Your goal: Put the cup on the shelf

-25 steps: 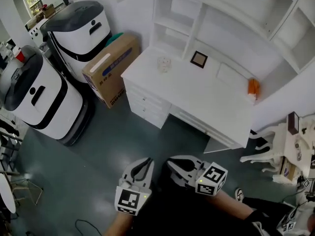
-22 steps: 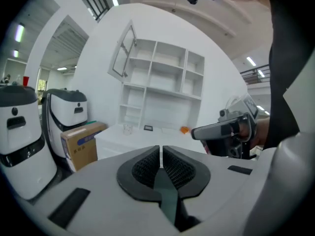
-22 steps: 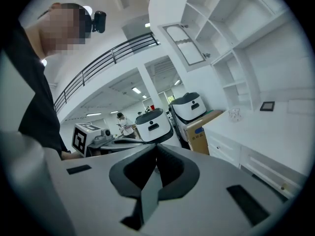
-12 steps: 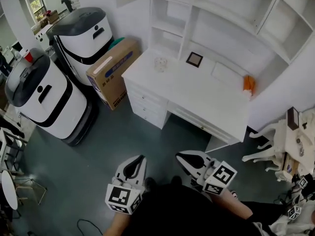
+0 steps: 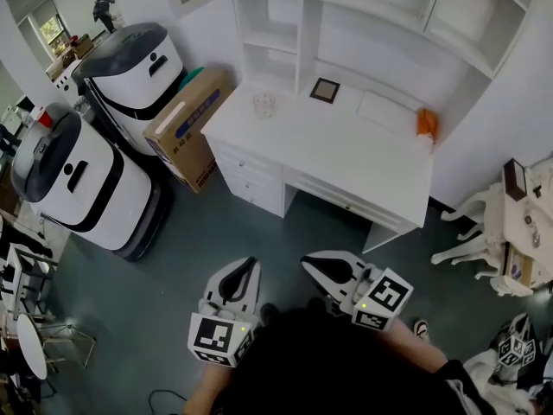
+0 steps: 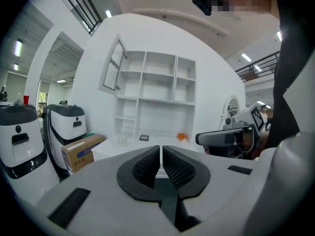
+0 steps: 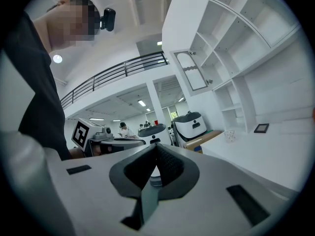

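Head view: I'm standing well back from the desk (image 5: 346, 154), with open floor between us. The cup (image 5: 263, 104) sits near the desk's back left corner, just in front of the narrow left column of the shelf (image 5: 268, 37). It looks clear and small and stands alone. A dark little picture frame (image 5: 325, 90) lies further along the back edge, and something orange (image 5: 426, 123) sits at the back right corner.

My left hand-held gripper (image 5: 246, 266) is pressed together with nothing in it. My right hand-held gripper (image 5: 309, 262) is pressed together and empty too; each one's own view shows the ribbed pads meeting with only the room beyond.

So the cup is untouched, and the step in hand is the approach. To do it well, I reckon I walk up to the desk's left end, steering wide of the cardboard box (image 5: 186, 124) and the two big white machines (image 5: 104, 137) parked off that side. I should spread the jaws before I reach the cup, not at it. A clear cup is probably light and slippery, so I'd come in level, take it across the middle of its wall and squeeze gently. The spare gripper should hang back from the shelf's uprights.
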Demonstrator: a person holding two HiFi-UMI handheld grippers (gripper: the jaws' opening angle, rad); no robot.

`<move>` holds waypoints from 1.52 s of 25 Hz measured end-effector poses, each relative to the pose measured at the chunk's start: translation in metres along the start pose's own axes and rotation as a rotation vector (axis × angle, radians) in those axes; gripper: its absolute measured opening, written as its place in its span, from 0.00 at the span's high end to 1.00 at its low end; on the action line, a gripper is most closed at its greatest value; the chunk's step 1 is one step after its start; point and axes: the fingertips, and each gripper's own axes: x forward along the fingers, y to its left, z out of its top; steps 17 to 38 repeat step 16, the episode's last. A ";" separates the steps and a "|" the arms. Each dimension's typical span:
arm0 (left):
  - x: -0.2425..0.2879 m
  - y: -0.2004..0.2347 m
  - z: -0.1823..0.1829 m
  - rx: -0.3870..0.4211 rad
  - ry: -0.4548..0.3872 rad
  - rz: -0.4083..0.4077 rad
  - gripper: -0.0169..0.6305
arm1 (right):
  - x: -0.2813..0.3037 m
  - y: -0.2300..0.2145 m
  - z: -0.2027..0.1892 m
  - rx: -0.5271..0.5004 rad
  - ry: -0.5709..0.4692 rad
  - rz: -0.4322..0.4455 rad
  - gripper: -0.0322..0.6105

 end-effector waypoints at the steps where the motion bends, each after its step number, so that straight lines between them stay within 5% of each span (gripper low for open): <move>1: 0.000 -0.001 -0.001 -0.001 0.001 -0.002 0.93 | -0.003 0.000 -0.001 0.003 -0.001 -0.006 0.93; 38: -0.015 -0.011 -0.008 0.001 -0.011 -0.033 0.93 | -0.013 0.021 -0.007 0.002 -0.002 -0.028 0.93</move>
